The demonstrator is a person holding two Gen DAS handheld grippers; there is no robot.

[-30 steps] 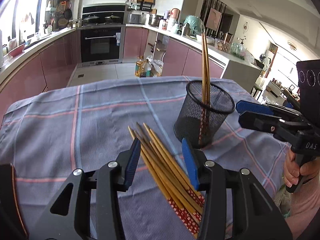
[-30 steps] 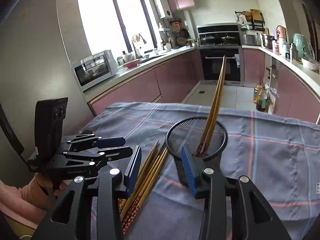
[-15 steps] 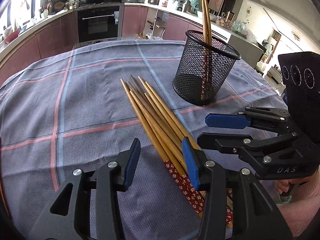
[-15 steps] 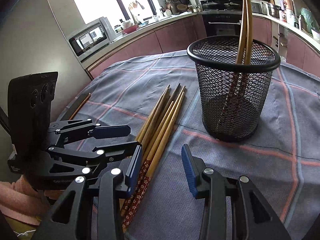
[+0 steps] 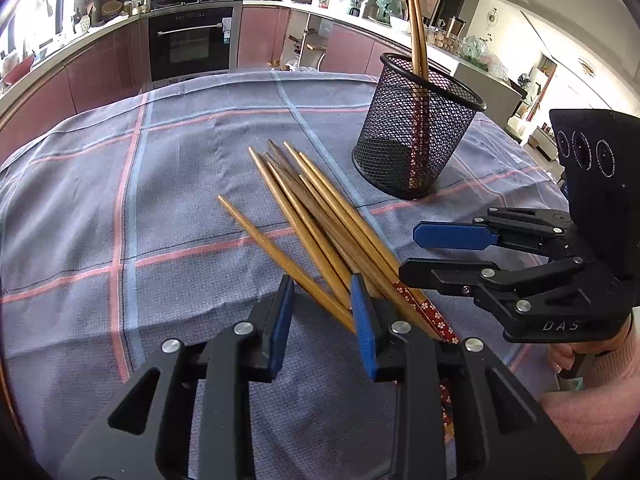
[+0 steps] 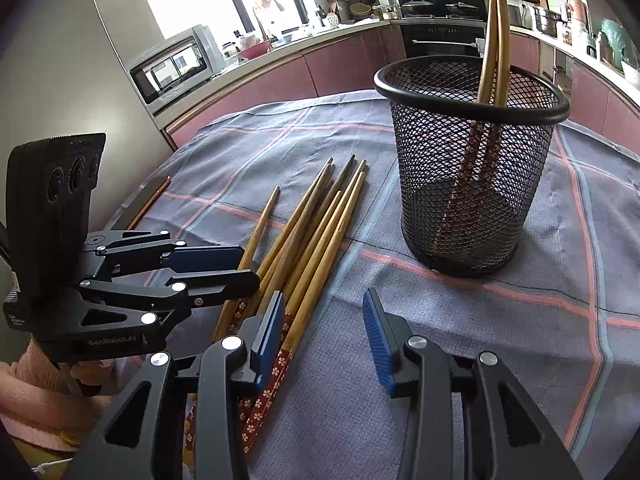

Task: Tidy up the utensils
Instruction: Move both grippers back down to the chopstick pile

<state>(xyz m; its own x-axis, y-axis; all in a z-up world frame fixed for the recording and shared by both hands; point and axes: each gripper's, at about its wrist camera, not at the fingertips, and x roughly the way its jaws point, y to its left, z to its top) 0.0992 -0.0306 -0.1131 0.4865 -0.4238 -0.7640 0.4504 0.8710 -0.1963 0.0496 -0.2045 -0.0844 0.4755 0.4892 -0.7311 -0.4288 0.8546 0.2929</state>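
Your left gripper (image 5: pixel 322 308) hides the chopsticks' (image 5: pixel 320 216) patterned ends; its jaws have just been closing around one, contact unclear. Your right gripper (image 6: pixel 322 332) stands spread over cloth, beside the pile, near the mesh cup (image 6: pixel 472 184).

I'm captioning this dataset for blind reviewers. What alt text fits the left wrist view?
The left gripper, its jaws just closing, straddles one chopstick splayed from a pile on a plaid cloth. Behind stands a mesh cup with two chopsticks; the right gripper hovers beside the pile.
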